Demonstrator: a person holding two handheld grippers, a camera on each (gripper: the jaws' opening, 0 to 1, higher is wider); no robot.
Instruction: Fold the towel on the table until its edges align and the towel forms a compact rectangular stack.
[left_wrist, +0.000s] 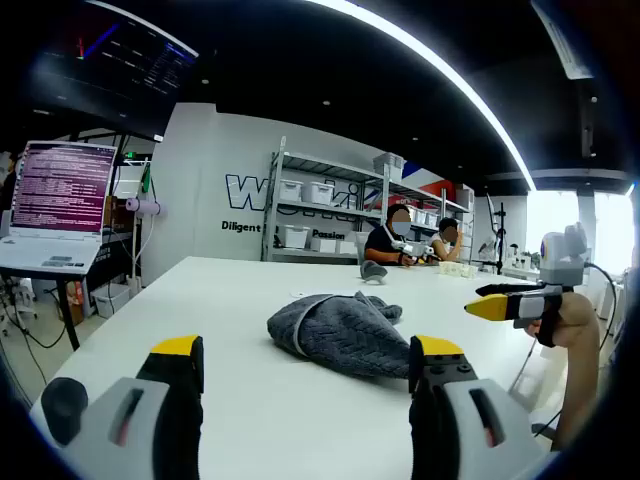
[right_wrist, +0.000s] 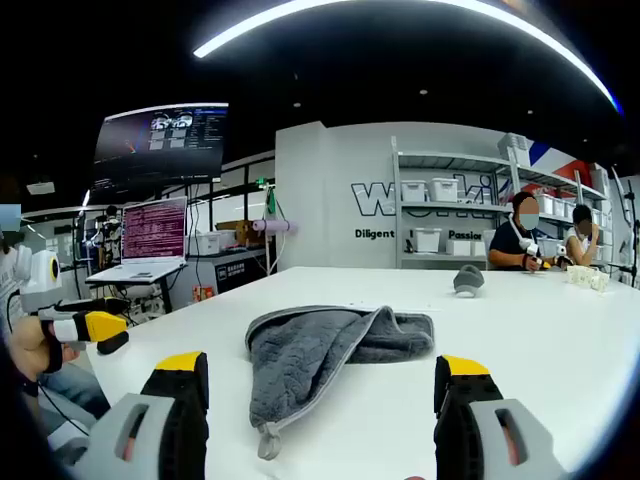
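A grey towel (right_wrist: 320, 355) lies in a loose, rumpled heap on the white table (right_wrist: 560, 340), not yet folded into any neat shape. In the right gripper view it sits straight ahead of your right gripper (right_wrist: 325, 400), between the lines of its two yellow-tipped jaws and just beyond them. Its long axis runs from a corner with a small hanging loop, nearest you, back toward a bunched end farther up the table. In the left gripper view the towel (left_wrist: 340, 330) sits ahead of your left gripper (left_wrist: 305, 375) and slightly toward its right jaw, a little farther off. Judging from this, your right gripper looks the nearer one to that loop corner.

Both pairs of jaws stand spread apart and hold nothing. Your right gripper also shows at the right of the left gripper view, beyond the towel, carried in your hand (left_wrist: 565, 325).

Behind the towel, a white wall (right_wrist: 330, 190) carries large lettering cut off by shelving; it begins with "W". Smaller words beneath read "Diligent" and "Passion". Left of the towel, a laptop (right_wrist: 150, 240) shows lines too small to read. Two people sit at the table's far end
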